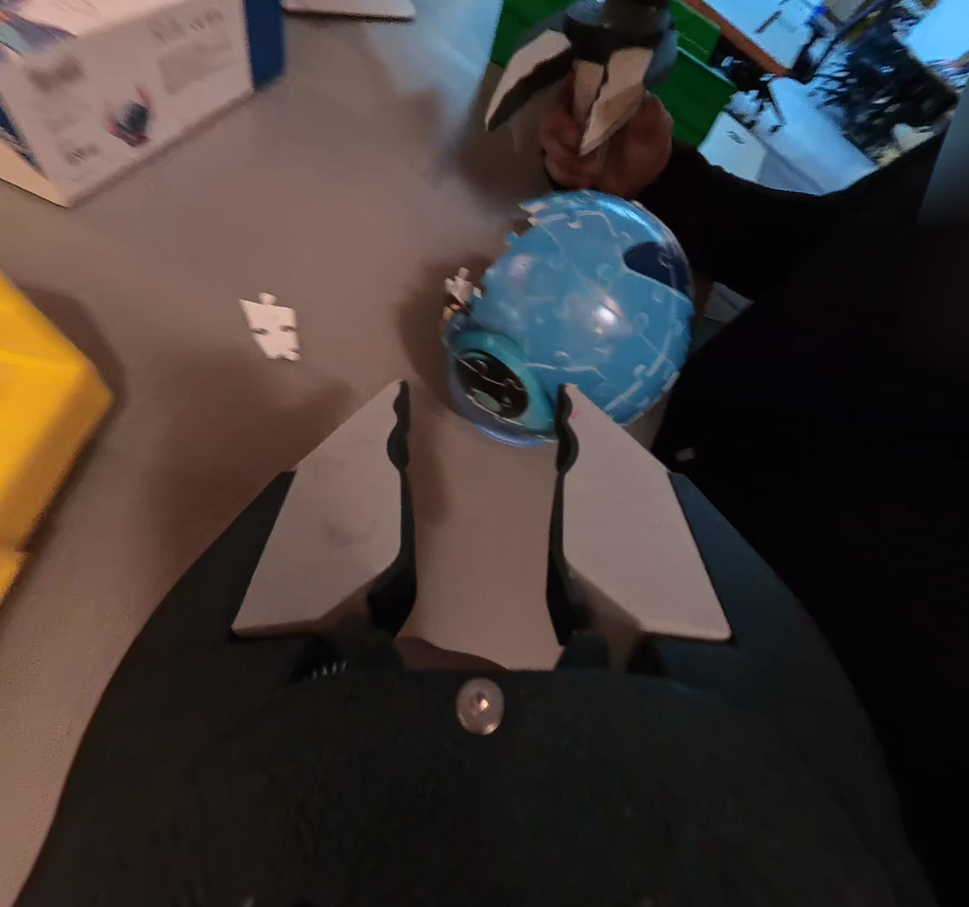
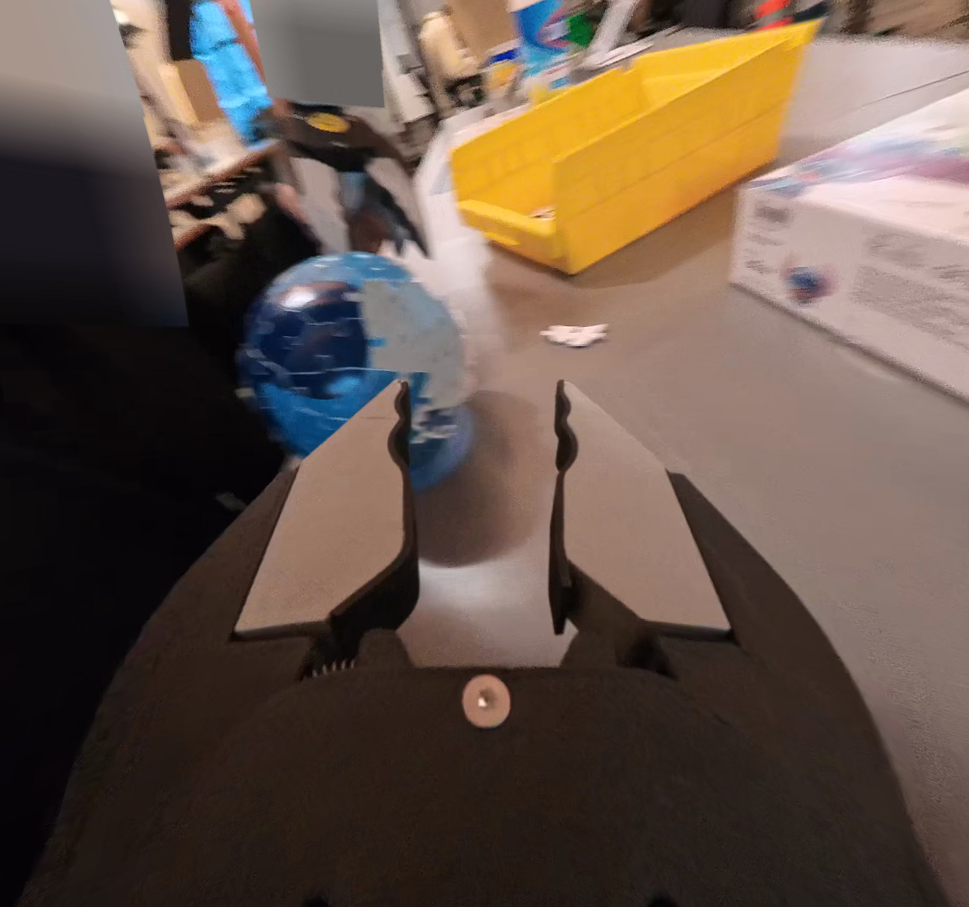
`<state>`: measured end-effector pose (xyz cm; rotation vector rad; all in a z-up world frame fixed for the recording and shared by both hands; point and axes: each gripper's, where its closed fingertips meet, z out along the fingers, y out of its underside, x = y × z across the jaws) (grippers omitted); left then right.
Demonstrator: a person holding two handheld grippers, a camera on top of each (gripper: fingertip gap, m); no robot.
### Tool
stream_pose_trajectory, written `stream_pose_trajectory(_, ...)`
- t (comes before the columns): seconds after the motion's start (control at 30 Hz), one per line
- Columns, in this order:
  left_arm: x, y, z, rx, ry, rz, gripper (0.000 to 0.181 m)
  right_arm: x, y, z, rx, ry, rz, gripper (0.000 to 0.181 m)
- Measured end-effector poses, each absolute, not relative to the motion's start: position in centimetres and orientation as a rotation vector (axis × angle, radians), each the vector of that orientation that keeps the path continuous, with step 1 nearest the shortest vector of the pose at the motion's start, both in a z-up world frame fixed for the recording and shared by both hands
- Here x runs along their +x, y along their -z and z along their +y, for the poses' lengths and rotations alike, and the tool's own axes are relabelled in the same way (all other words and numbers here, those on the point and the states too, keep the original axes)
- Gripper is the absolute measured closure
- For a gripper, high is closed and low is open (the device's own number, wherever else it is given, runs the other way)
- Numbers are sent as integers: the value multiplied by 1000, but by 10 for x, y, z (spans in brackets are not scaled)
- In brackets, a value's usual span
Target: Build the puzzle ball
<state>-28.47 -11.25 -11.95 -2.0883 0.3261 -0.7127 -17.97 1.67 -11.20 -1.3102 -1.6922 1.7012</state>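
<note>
A blue puzzle ball (image 1: 571,326) with an open jagged gap lies on the grey table, tipped on its side on a round blue stand. It also shows in the right wrist view (image 2: 346,357), where the gap shows its pale inside. A loose white puzzle piece (image 1: 272,326) lies flat to the ball's left; in the right wrist view the piece (image 2: 577,334) lies right of the ball. My left gripper (image 1: 482,394) is open and empty just short of the ball. My right gripper (image 2: 480,391) is open and empty beside the ball; it shows beyond the ball in the left wrist view (image 1: 545,121).
A yellow bin (image 2: 629,158) stands past the ball; its corner shows at the left edge of the left wrist view (image 1: 42,410). A white printed box (image 1: 120,58) stands at the far left, also seen at the right (image 2: 860,252). A green crate (image 1: 603,32) lies behind. Spacing between my two grippers at the tips: around 20 cm. From the left gripper's tips to the loose white puzzle piece (image 1: 272,326) is close to 12 cm. The right camera catches it too, in the right wrist view (image 2: 575,336).
</note>
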Motion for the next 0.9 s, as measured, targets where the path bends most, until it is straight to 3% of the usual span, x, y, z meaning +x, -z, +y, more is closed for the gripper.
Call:
stream_pose_trajectory(0.17, -261, 132, -116, -2112, 891, 330, 105, -164, 123, -25, -1397, -1690, -1886, 122)
stream_pose_trajectory(0.43, -238, 142, -115, -2108, 1086, 354, 95, -161, 150, -59, -1641, -1855, -1969, 118)
stream_pose_trajectory(0.9, -232, 138, -119, -1997, 956, 510, 102, -163, 144, -59, -1502, -1819, -1975, 114)
